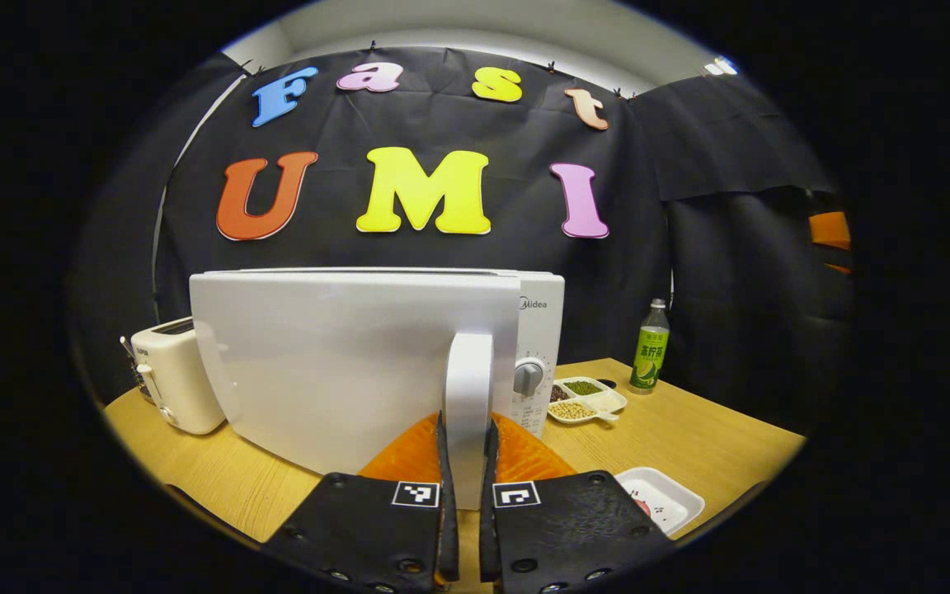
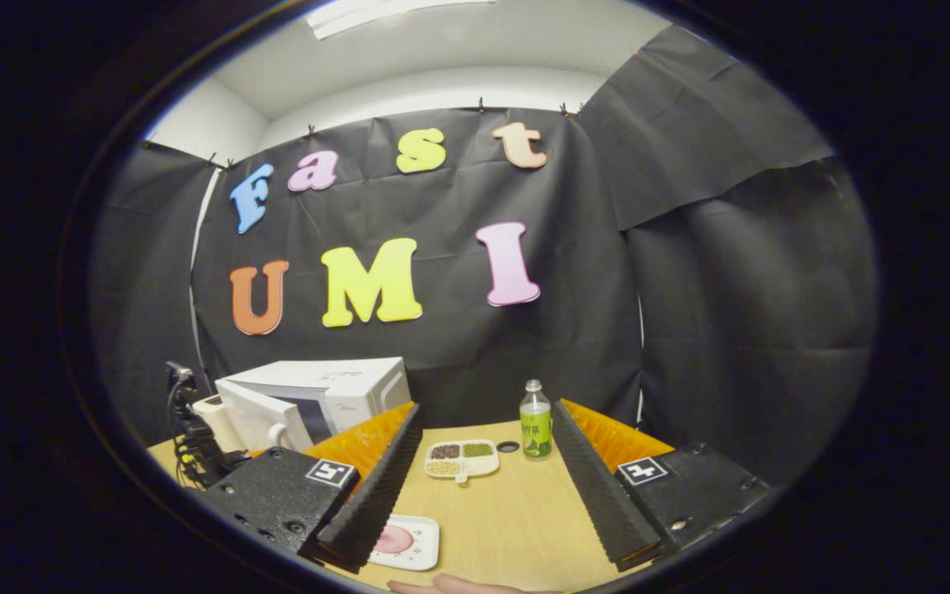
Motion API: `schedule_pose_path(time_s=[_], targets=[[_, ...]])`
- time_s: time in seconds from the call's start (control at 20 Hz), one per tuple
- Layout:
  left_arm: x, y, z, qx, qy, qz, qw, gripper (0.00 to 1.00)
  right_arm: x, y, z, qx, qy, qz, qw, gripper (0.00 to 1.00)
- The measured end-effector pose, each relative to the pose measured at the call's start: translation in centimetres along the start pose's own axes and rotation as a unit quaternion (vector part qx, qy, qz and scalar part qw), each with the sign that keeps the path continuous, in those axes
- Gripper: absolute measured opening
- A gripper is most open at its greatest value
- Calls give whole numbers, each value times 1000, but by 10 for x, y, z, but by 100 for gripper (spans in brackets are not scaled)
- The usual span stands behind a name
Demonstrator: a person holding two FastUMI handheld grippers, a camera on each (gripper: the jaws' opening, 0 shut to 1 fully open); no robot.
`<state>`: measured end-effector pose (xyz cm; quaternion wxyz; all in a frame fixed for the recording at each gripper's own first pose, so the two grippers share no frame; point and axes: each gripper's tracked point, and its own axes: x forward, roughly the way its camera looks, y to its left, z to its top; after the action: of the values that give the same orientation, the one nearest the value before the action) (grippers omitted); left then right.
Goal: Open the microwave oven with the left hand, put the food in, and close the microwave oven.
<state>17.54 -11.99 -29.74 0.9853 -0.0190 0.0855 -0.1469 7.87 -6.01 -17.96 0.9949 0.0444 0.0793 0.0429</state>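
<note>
Gripping the stiff door handle (image 1: 468, 412), left tool (image 1: 467, 528) clamped; microwave (image 2: 335, 392) door hinges rigidly. Right tool (image 2: 483, 503) gapes wide.

Wooden table (image 2: 516, 520): microwave (image 2: 335, 396), toaster (image 1: 174, 375), bottle (image 2: 535, 421).

The right tool (image 2: 483, 487) hangs wide open above the food plate (image 2: 406, 542).

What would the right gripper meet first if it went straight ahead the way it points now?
Probably the divided snack tray on the table, with the green bottle just right of that line. The right gripper is open; depth is hard to judge.
</note>
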Motion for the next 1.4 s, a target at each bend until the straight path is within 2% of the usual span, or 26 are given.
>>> schedule_pose_path(time_s=[0.2,0.25,0.3,0.35,0.4,0.45,0.5,0.55,0.6,0.65,0.7,0.75,0.85,0.9,0.95,1.0,1.05,1.15,1.2,1.25,1.3,1.35,1.4], targets=[[-54,23,-4,14,-13,-5,1000,9,-23,22,3,-6,-5,5,1000,100],[-66,31,-6,11,-11,-3,1000,9,-30,28,5,-7,-7,9,1000,92],[-79,39,-8,10,-11,-1,1000,9,-36,36,5,-8,-9,13,1000,92],[-92,47,-10,12,-11,3,1000,9,-41,43,7,-10,-10,17,1000,100],[-103,57,-10,17,-13,10,1000,9,-47,50,8,-10,-11,21,1000,100],[-114,68,-11,23,-14,17,999,9,-53,58,10,-10,-12,27,1000,92],[-123,79,-12,27,-14,24,999,9,-59,66,12,-11,-14,33,999,100],[-133,90,-13,27,-13,30,999,9,-64,74,15,-12,-17,39,999,92],[-142,101,-15,24,-13,36,999,9,-69,82,18,-14,-21,44,999,92],[-150,113,-15,18,-13,42,999,8,-74,89,21,-17,-25,47,998,100],[-158,122,-16,17,-12,49,999,8,-79,96,24,-20,-30,52,998,100],[-164,132,-17,20,-12,53,998,8,-83,103,26,-22,-34,57,998,92],[-171,145,-17,25,-12,38,999,8,-90,117,30,-25,-39,67,997,92],[-172,144,-18,26,-11,16,999,9,-92,124,31,-26,-40,71,996,100],[-178,144,-21,33,-4,-13,999,5,-94,130,32,-28,-41,75,996,92],[-169,147,-27,37,7,-36,999,39,-96,136,33,-30,-42,80,995,100],[-173,145,-24,28,6,-61,998,39,-96,141,33,-33,-43,84,995,92],[-172,151,-28,11,11,-89,996,40,-97,149,32,-40,-45,89,994,92],[-174,155,-25,6,2,-89,996,40,-97,152,29,-43,-44,92,994,92],[-178,161,-25,1,-2,-82,997,40,-95,155,27,-46,-42,94,994,100],[-183,174,-23,-1,-11,-57,998,49,-94,156,24,-48,-39,95,994,92],[-189,189,-23,-9,-9,-32,999,48,-93,156,20,-49,-35,95,994,92],[-199,196,-23,-23,-11,-12,1000,70,-90,155,15,-50,-30,94,994,92]])
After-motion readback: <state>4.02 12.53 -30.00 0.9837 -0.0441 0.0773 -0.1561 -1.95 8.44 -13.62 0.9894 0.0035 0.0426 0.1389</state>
